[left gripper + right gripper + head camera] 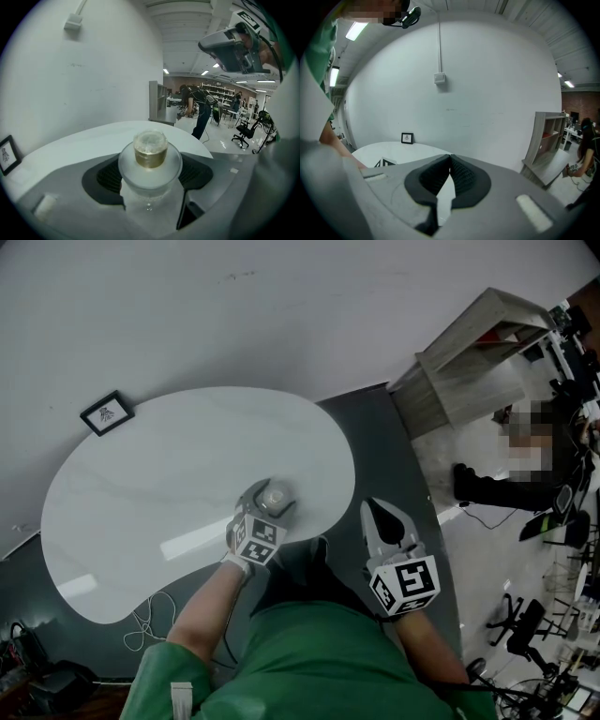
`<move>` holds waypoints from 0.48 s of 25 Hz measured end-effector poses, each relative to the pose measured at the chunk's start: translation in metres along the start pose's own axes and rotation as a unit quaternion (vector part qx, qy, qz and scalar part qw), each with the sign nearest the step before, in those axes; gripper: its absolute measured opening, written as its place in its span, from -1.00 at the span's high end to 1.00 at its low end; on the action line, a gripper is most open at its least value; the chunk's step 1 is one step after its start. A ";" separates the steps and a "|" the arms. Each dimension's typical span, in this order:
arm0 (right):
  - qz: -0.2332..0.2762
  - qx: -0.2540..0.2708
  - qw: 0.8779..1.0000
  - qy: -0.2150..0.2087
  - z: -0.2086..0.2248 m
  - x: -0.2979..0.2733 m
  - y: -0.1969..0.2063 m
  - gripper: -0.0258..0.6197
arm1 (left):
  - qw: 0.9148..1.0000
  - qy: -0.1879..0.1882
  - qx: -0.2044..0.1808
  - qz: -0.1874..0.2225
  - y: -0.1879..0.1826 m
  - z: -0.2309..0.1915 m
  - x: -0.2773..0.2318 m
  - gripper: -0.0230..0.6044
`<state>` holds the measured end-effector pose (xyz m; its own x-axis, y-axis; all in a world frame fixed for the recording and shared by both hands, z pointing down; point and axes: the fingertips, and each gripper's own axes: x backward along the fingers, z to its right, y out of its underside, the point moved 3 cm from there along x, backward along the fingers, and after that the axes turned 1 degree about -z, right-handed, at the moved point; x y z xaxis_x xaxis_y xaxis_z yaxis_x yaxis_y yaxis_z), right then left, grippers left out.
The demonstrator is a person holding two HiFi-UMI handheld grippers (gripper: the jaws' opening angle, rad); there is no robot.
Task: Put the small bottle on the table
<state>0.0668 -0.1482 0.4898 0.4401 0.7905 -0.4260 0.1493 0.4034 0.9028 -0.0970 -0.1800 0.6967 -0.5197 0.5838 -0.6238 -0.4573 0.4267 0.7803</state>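
Green sleeves are filling the near edge of the scene, an arm reaching forward from each. Off to the left, a small framed picture (106,412) is sitting at the far rim of the white worktop (178,474). The left gripper (272,495) is clamping the small bottle (150,154) by its clear body, jaws pressing on either side. Its gold cap is pointing up, so its long axis is standing upright. It is sitting just inside the worktop's near edge; whether its base is touching I cannot tell. A straight lowering is probably all that's remaining. The right gripper (382,510) is idling off the worktop over dark floor, jaws closed on nothing.
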 end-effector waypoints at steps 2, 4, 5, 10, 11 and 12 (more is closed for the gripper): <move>0.000 0.001 1.000 -0.003 -0.001 -0.001 0.000 0.91 | 1.000 -0.001 0.000 -0.005 0.002 -0.001 -0.001 -0.18; -0.002 0.000 1.000 -0.005 -0.002 -0.001 0.001 0.91 | 1.000 -0.003 0.001 -0.010 0.005 -0.001 -0.002 -0.18; -0.003 0.000 1.000 -0.006 -0.003 -0.001 0.001 0.91 | 1.000 -0.004 0.002 -0.011 0.007 -0.001 -0.002 -0.18; -0.003 -0.001 1.000 -0.007 0.000 0.000 0.002 0.91 | 1.000 -0.010 0.006 -0.013 0.010 -0.001 -0.002 -0.18; -0.002 -0.002 1.000 -0.008 0.001 0.001 0.002 0.91 | 1.000 -0.011 0.006 -0.014 0.010 -0.001 -0.002 -0.18; -0.001 -0.002 1.000 -0.008 0.001 0.001 0.001 0.91 | 1.000 -0.011 0.006 -0.015 0.009 0.000 -0.002 -0.18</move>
<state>0.0681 -0.1472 0.4905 0.4541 0.7818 -0.4272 0.1471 0.4071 0.9014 -0.1005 -0.1769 0.7051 -0.4896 0.5853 -0.6463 -0.4639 0.4528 0.7614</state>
